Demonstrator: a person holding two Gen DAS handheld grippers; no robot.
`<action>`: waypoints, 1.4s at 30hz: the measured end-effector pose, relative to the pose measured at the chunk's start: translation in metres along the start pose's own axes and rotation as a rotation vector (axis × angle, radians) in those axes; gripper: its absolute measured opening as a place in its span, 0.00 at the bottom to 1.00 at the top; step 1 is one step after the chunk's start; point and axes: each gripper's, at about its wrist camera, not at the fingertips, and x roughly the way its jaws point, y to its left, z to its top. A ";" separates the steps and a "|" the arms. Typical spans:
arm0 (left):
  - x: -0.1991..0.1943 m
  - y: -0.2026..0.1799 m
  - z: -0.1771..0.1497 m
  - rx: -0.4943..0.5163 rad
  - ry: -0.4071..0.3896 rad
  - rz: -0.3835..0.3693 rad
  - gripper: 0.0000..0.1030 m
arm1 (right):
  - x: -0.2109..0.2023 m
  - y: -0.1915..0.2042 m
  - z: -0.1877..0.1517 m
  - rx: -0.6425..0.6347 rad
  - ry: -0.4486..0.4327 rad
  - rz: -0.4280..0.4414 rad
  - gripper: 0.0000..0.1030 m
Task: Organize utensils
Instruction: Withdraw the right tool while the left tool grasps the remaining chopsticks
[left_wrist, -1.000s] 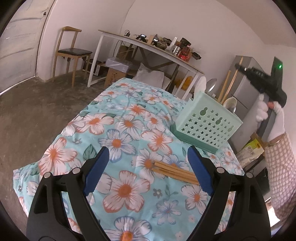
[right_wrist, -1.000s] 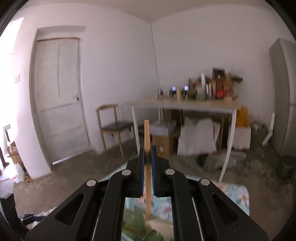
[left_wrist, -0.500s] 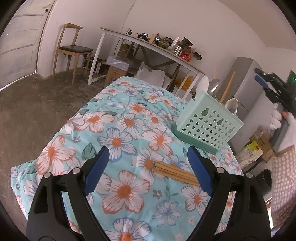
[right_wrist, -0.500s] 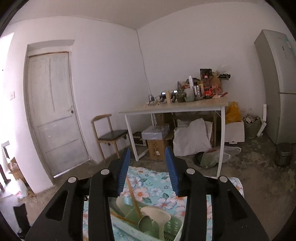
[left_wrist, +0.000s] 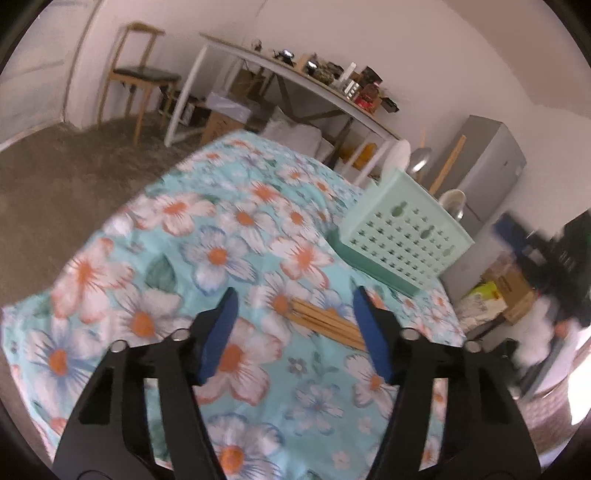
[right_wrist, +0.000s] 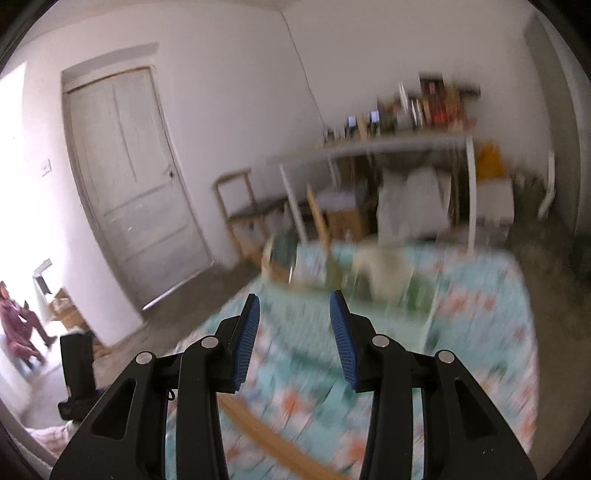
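Observation:
A mint green perforated basket (left_wrist: 402, 236) stands at the right of the floral tablecloth (left_wrist: 207, 236), with spoons and a wooden stick (left_wrist: 447, 162) upright in it. A bundle of wooden chopsticks (left_wrist: 325, 323) lies on the cloth just ahead of my open, empty left gripper (left_wrist: 295, 325). My right gripper (right_wrist: 293, 325) is open and empty above the table; the blurred basket (right_wrist: 351, 273) lies beyond it and the chopsticks (right_wrist: 273, 443) below it. The right gripper also shows blurred in the left wrist view (left_wrist: 532, 243), to the right of the basket.
A white table (left_wrist: 295, 74) cluttered with bottles stands behind, with boxes and bags under it. A wooden chair (left_wrist: 140, 74) stands at the back left, a grey fridge (left_wrist: 491, 166) at the right. A door (right_wrist: 129, 184) is on the left wall.
My right gripper opened and let the wooden stick go into the basket, then dropped down and back toward the table. My left gripper stayed open and tilted slightly.

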 end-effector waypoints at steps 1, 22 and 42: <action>0.003 0.001 -0.001 -0.024 0.018 -0.025 0.49 | 0.006 -0.003 -0.009 0.030 0.030 0.000 0.38; 0.059 0.043 -0.018 -0.529 0.157 -0.173 0.28 | 0.032 -0.014 -0.042 0.164 0.094 0.017 0.38; 0.037 0.070 -0.029 -0.647 0.198 -0.136 0.18 | 0.031 -0.027 -0.044 0.209 0.086 -0.006 0.35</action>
